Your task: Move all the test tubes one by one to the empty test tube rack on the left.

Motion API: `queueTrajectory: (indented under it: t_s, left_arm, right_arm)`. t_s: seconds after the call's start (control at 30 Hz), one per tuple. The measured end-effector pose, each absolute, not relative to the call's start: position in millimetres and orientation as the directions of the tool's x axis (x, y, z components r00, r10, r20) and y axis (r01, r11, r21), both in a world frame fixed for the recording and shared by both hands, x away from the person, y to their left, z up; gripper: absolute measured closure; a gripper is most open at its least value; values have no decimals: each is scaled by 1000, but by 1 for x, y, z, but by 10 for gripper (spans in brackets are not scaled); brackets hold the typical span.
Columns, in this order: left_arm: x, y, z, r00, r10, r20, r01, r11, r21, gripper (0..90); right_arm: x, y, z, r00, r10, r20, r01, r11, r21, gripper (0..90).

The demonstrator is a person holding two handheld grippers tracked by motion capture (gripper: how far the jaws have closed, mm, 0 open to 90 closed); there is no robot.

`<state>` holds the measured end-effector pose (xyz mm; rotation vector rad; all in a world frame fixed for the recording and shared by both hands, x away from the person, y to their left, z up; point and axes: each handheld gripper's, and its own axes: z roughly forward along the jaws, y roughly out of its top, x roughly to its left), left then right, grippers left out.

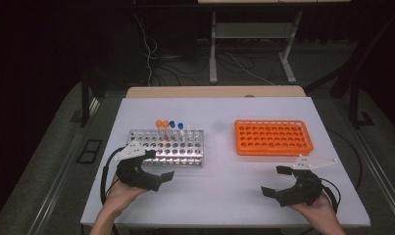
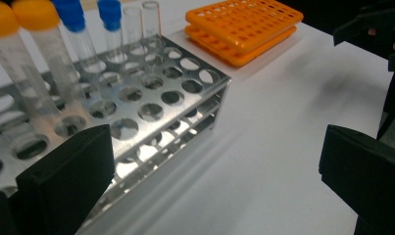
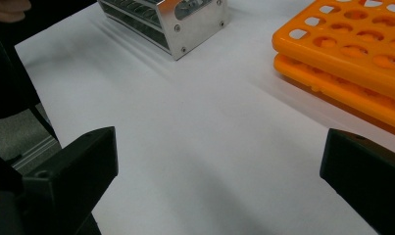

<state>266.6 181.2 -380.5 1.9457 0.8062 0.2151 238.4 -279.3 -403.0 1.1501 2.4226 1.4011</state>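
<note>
White table (image 1: 234, 196) on dark grey floor (image 1: 53, 147); second table's 2 white legs (image 1: 213, 49) behind, cables (image 1: 151, 54) trailing, room dim.

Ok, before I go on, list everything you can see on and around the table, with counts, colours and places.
metal rack: one, silver, left half of the table
orange-capped tubes: two, clear, back row of the metal rack
blue-capped tubes: two, clear, beside the orange-capped ones
uncapped tubes: at least two, clear, same row
orange rack: one, right half, holes bare
table: one, white
left gripper: black, open, in front of the metal rack
right gripper: black, open, in front of the orange rack
</note>
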Motion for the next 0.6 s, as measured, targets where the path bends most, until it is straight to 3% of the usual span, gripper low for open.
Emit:
queueTrajectory:
  t_s: [0.6]
  left_arm:
    - [249,174,-420,779,588,-219,472,-318,822,0]
  right_arm:
    - [236,-281,-410,-715,648,264,550,288,784,3]
